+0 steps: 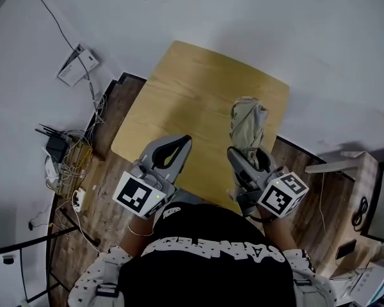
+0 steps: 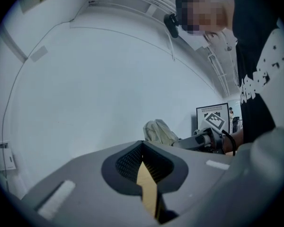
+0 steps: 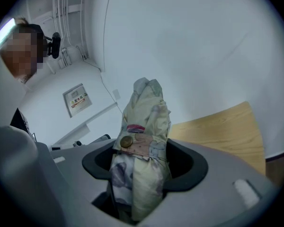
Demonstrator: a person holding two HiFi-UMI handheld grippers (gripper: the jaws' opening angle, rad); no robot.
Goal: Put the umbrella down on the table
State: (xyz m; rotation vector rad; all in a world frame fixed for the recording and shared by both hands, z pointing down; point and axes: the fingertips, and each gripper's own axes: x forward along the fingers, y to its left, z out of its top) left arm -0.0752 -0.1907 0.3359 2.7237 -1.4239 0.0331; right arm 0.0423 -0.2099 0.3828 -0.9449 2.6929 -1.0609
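A folded cream umbrella with a pale print stands nearly upright over the right side of the wooden table. My right gripper is shut on its lower part. In the right gripper view the umbrella rises out from between the jaws, its strap closed with a brass button, and the table lies behind it. My left gripper hovers over the table's near edge, shut with nothing in it. In the left gripper view the left gripper shows closed tips, with the umbrella off to its right.
A tangle of cables and a black router lies on the wooden floor left of the table. A white box sits by the wall farther back. White shelving and cables crowd the right side. The wall runs close behind the table.
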